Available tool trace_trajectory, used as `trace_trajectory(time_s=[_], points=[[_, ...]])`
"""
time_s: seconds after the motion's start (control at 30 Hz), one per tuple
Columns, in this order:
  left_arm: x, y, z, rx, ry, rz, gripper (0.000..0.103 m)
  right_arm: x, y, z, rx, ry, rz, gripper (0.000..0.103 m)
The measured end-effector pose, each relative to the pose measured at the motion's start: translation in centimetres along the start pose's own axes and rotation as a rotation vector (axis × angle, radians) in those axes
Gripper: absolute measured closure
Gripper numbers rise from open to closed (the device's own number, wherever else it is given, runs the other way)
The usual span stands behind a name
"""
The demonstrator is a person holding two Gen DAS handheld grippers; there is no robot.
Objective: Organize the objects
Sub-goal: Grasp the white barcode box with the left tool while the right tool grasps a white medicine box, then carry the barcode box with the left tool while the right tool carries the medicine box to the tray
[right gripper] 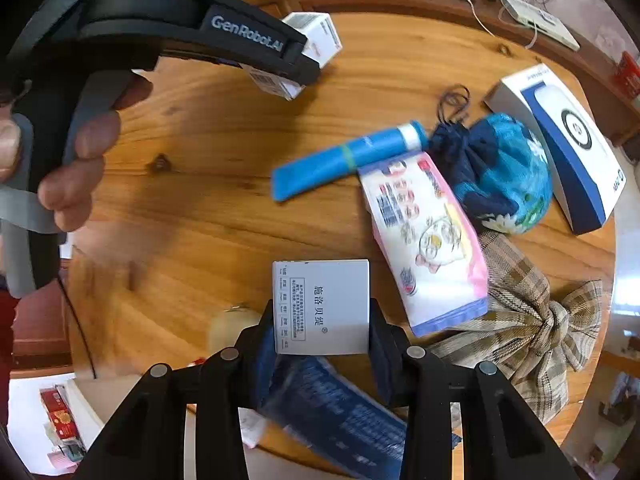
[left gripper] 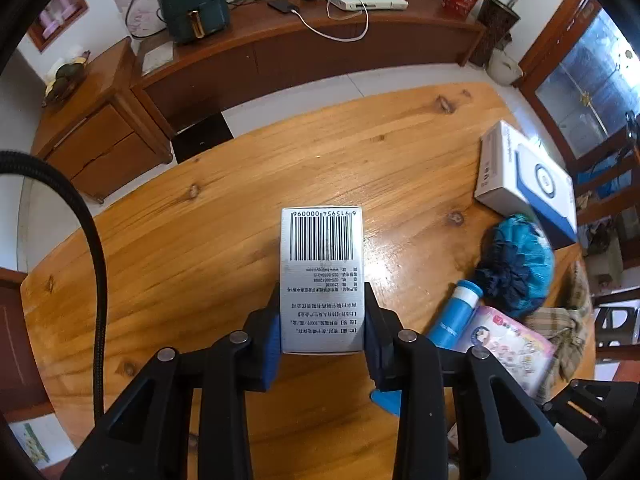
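My left gripper (left gripper: 322,308) is shut on a silver box with a barcode (left gripper: 322,252), held over the round wooden table (left gripper: 180,240). The right wrist view shows this same box (right gripper: 320,36) at the upper left, in the left gripper (right gripper: 306,66), with a person's hand (right gripper: 80,168) around the handle. My right gripper (right gripper: 322,314) is shut on a small white box with printed text (right gripper: 332,292), its blue pads pressed against both sides. A blue printed packet (right gripper: 336,412) lies on the table below the right gripper.
A cluster lies on the table's right side: a blue tube (right gripper: 340,160), a pink-and-white wipes pack (right gripper: 428,236), a blue fabric pouch (right gripper: 504,172), a white-and-blue carton (right gripper: 568,144) and a plaid cloth bundle (right gripper: 532,320). A wooden sideboard (left gripper: 280,52) stands behind the table.
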State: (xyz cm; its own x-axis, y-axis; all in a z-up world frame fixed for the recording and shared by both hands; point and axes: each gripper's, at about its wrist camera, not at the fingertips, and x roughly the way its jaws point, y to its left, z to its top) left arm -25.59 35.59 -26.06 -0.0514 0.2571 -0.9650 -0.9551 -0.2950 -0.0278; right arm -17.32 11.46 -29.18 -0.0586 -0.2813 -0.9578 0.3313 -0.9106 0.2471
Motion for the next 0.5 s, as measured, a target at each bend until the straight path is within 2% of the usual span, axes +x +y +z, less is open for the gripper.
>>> trace_trajectory(time_s=[0.23, 0.4, 0.5], points=[[-3.3, 0.0, -1.8, -0.026, -0.027, -0.016, 0.066, -3.7, 2.0, -0.8, -0.033, -0.081, 0.034, 0.062], [-7.1, -0.5, -3.7, -0.029, -0.055, -0.001, 0.066, -7.0, 0.9, -1.5, -0.031, -0.142, 0.072, 0.062], [-9.9, -0.9, -5.2, -0.038, -0.068, 0.009, 0.066, -9.0, 1.1, -3.2, -0.028, -0.176, 0.087, 0.062]])
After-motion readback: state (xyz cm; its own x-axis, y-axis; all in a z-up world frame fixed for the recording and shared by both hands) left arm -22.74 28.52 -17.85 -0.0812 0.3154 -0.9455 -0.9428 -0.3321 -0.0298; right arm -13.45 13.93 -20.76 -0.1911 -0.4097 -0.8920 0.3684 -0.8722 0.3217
